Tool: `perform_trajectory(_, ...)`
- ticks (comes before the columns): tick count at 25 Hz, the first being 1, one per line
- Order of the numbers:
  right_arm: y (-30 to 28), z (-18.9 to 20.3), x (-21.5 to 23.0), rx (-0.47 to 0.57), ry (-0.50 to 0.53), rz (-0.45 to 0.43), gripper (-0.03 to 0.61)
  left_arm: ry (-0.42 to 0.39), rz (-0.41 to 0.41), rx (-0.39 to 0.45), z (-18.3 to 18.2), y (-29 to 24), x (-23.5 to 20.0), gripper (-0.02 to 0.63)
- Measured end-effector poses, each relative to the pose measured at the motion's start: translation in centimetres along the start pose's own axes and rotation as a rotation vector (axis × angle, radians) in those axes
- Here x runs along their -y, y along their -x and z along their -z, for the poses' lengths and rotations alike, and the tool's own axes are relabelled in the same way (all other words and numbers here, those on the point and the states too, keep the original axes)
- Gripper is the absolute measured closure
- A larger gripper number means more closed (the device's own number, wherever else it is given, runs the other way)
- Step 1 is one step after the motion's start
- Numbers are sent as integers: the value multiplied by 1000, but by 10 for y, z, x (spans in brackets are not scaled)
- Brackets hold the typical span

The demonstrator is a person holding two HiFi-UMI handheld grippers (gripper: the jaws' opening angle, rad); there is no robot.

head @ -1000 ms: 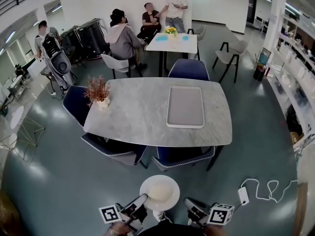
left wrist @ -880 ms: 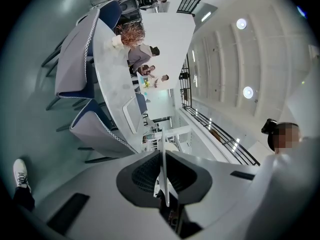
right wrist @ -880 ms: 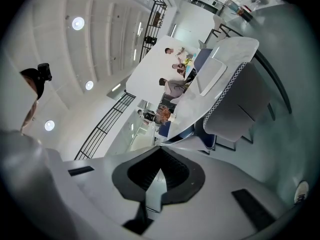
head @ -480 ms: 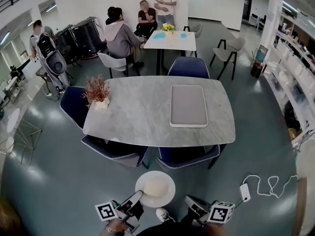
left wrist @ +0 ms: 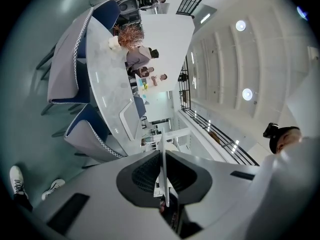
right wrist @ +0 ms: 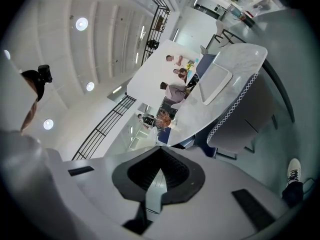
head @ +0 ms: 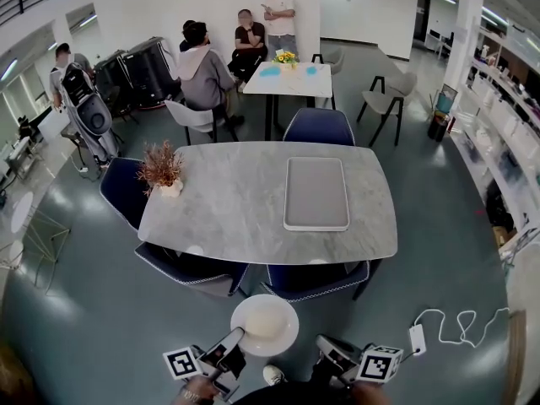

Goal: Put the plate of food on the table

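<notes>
Head view showed the white plate (head: 265,325) low in front of you, over the floor (head: 110,310) and not on the tabletop (head: 228,209). It had pale food on it, but I could not tell what kind. A flat grey tray (head: 316,194) lay empty on the tabletop, and a small pot with dry brown plants (head: 162,169) stood near the left end. Two blue chairs (head: 314,278) were pushed in on the near side, between you and the tabletop. A white cable (head: 460,323) lay on the floor to your right. Your left tool (head: 233,339) pinched the thin rim of the plate. Your right tool (head: 324,345) had its jaws pressed together and sat just beside the plate, not touching it.
</notes>
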State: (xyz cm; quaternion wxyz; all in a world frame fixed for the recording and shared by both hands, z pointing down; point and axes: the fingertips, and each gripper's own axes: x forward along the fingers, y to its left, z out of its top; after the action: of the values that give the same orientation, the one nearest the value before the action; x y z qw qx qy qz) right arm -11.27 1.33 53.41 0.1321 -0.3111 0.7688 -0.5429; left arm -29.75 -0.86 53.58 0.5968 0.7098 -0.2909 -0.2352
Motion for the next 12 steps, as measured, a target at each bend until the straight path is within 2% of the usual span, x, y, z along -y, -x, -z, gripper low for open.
perform_trajectory(2, 2, -13, 1, 2, -20, -30, 568, -3, 1, 6, 1, -14, 3, 584)
perform_trajectory(5, 11, -38, 10, -4, 17, -14, 568, -13, 9, 9, 4, -41, 9, 584)
perform_trajectory(12, 28, -92, 34, -5, 14, -25, 568, -18, 11, 29, 10, -101, 13, 584)
